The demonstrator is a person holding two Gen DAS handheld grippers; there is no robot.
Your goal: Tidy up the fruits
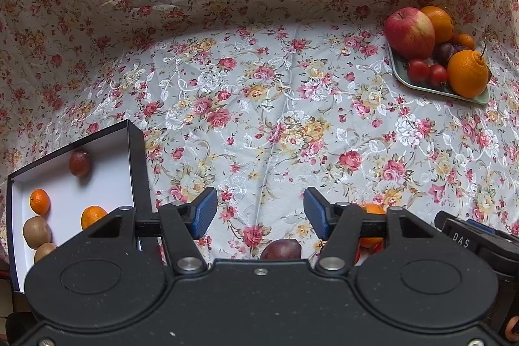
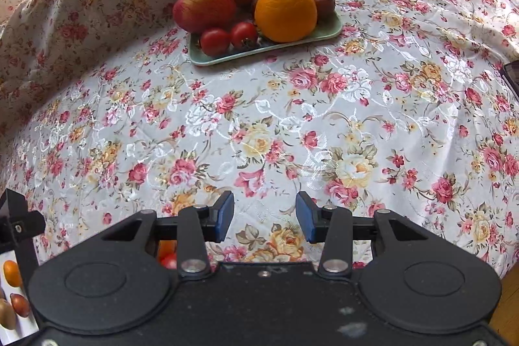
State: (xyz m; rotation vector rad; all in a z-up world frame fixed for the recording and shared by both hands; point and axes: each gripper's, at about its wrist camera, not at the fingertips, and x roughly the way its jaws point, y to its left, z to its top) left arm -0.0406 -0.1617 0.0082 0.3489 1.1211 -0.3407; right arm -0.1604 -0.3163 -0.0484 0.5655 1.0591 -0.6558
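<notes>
Left gripper [image 1: 260,213] fingers spread, holding nothing. Right gripper [image 2: 265,216] fingers spread, empty; only floral tabletop [image 2: 259,132] lies between them.

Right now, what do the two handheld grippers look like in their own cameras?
Both look alike: the left gripper and right gripper have matte black bodies with two round raised discs, black angular linkage arms with silver pivot pins, and blue ribbed pads on the fingertips. No cables, hands or sleeves are visible.
</notes>
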